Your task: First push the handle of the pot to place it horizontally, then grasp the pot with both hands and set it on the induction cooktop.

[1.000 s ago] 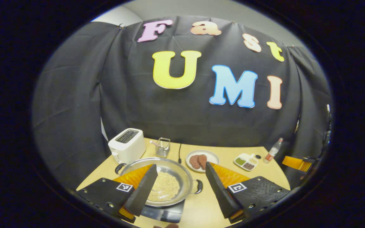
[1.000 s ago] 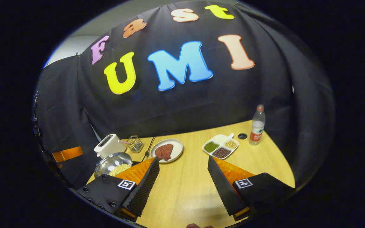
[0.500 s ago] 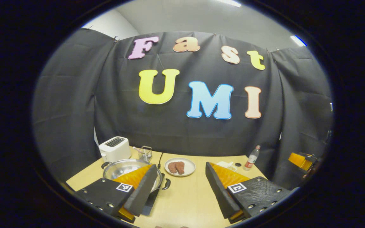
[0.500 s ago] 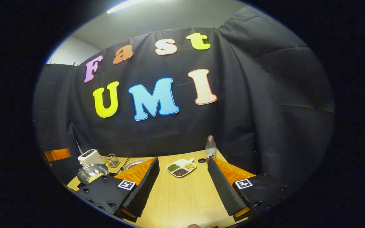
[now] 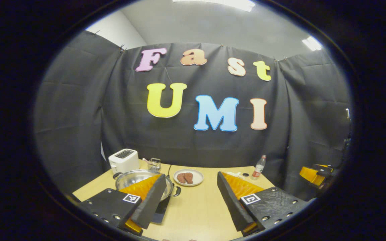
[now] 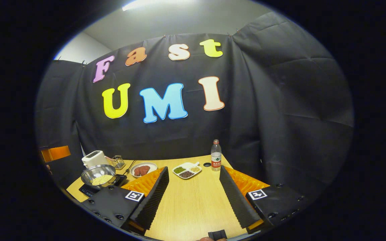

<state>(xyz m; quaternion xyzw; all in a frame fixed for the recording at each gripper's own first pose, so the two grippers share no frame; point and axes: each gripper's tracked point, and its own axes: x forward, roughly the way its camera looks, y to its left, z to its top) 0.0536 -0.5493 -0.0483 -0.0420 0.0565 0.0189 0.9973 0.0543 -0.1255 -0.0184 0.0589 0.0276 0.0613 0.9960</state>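
Steel pot (image 6: pixel 101 173) (grain-filled) atop black cooktop (image 6: pixel 87 190)

The left gripper (image 5: pixel 191 197) was level above the table, its fingers spread wide with nothing between them. The right gripper (image 6: pixel 194 197) was likewise held wide apart and empty. In the left gripper view, the right gripper appeared far off at 3 o'clock.
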